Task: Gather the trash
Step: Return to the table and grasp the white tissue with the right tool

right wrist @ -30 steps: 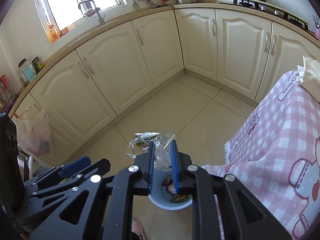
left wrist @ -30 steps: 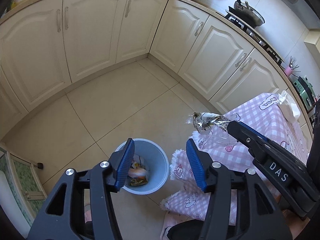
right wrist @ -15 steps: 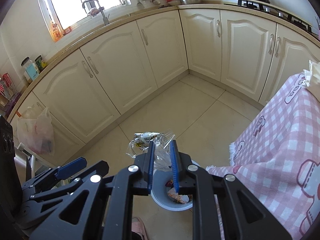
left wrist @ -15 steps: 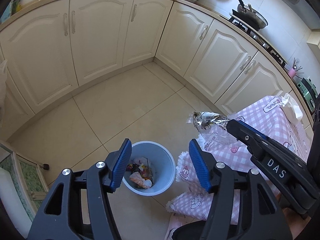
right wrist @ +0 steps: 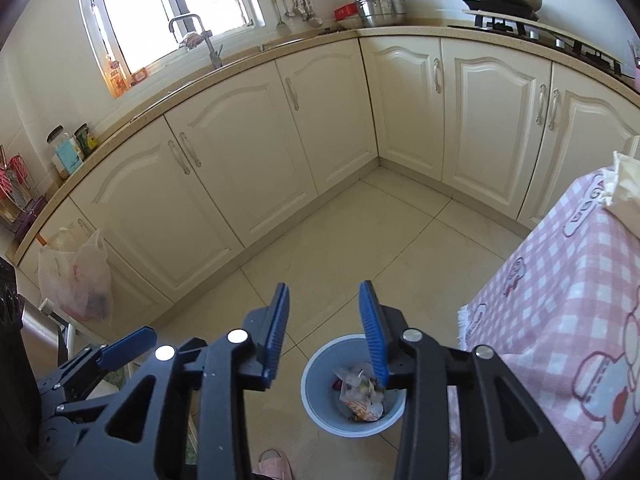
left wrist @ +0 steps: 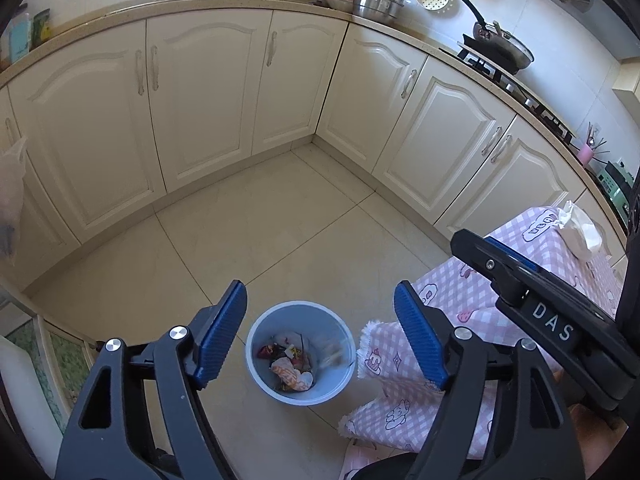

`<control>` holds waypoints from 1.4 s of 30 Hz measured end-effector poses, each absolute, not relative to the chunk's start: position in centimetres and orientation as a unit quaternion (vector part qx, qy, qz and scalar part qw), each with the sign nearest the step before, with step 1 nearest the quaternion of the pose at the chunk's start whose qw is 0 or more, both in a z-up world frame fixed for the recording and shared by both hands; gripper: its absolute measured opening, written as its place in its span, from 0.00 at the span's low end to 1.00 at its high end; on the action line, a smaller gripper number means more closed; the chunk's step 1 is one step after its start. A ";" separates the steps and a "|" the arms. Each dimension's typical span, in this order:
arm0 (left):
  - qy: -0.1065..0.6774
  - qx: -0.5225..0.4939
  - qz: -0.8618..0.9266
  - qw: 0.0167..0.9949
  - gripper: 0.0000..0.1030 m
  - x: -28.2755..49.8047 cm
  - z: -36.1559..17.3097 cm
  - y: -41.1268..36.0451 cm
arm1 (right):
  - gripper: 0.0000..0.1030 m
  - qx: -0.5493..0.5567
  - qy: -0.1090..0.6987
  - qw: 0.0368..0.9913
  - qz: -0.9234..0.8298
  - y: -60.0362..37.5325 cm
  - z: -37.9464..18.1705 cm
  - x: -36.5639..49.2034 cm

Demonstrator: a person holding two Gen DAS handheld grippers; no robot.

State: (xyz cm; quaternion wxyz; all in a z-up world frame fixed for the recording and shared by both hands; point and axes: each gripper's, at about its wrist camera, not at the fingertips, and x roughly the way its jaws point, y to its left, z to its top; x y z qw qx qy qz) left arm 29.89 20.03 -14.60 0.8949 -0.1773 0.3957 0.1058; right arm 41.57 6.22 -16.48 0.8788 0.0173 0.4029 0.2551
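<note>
The right gripper (right wrist: 324, 328) hangs over the floor with its blue fingers (right wrist: 276, 330) parted and nothing between them; they have just been opening. The clear plastic wrapper (right wrist: 362, 390) lies loose in the pale blue trash bin (right wrist: 316, 376), on top of an orange-and-white packet and other scraps. In the right wrist view the bin sits at about 5 o'clock from the gap between the fingers, partly hidden behind the right-hand one.

The left gripper (left wrist: 320, 328) also stands spread wide and empty, its fingers (left wrist: 222, 336) having just been opening too. In its view the trash bin (left wrist: 256, 364) shows at 6 o'clock, between the two fingers and below their tips, standing on the beige tiled floor (left wrist: 280, 236). The pink checked tablecloth (left wrist: 452, 292) hangs down just beside the bin at its 3 o'clock, its fringed edge close to the rim. A crumpled white tissue (left wrist: 580, 232) lies on the cloth-covered desk at about 2 o'clock. Cream cabinets (left wrist: 200, 96) line the far walls.
</note>
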 end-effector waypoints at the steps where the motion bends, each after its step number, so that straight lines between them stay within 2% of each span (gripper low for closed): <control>1: 0.392 -0.177 0.104 0.897 0.71 29.9 -14.3 19.9 | 0.36 0.017 0.401 0.881 0.252 5.9 -16.2 41.4; 8: 0.373 -0.164 0.089 0.909 0.72 30.0 -11.8 17.5 | 0.40 0.025 0.374 0.897 0.235 2.2 -13.7 40.7; 17: 0.349 -0.144 0.039 0.925 0.72 32.3 -8.9 12.1 | 0.51 0.042 0.314 0.933 0.170 -6.4 -9.9 40.6; 21: 0.345 -0.130 0.013 0.930 0.72 33.7 -8.2 9.1 | 0.59 0.064 0.295 0.946 0.117 -11.6 -9.2 41.5; 27: 0.344 -0.116 -0.014 0.932 0.72 35.8 -7.9 5.6 | 0.62 0.125 0.300 0.944 0.049 -18.2 -10.6 44.2; 34: 0.352 -0.108 -0.020 0.929 0.72 37.2 -8.7 4.8 | 0.61 0.194 0.340 0.919 0.047 -20.8 -13.6 48.2; 35: 0.353 -0.109 -0.018 0.929 0.72 37.3 -8.7 4.7 | 0.60 0.196 0.343 0.917 0.049 -20.8 -13.8 48.4; 36: 0.354 -0.111 -0.018 0.928 0.72 37.3 -8.9 5.0 | 0.45 0.196 0.345 0.917 0.050 -20.5 -13.9 48.6; 37: 0.356 -0.114 -0.017 0.927 0.72 37.3 -9.0 5.1 | 0.22 0.196 0.350 0.914 0.056 -20.3 -14.1 48.8; 38: 0.357 -0.116 -0.016 0.927 0.72 37.2 -9.1 5.3 | 0.18 0.198 0.357 0.911 0.063 -20.3 -14.3 49.0; 42: 0.358 -0.121 -0.014 0.926 0.72 36.8 -9.2 5.9 | 0.15 0.182 0.356 0.914 0.066 -19.6 -14.1 48.6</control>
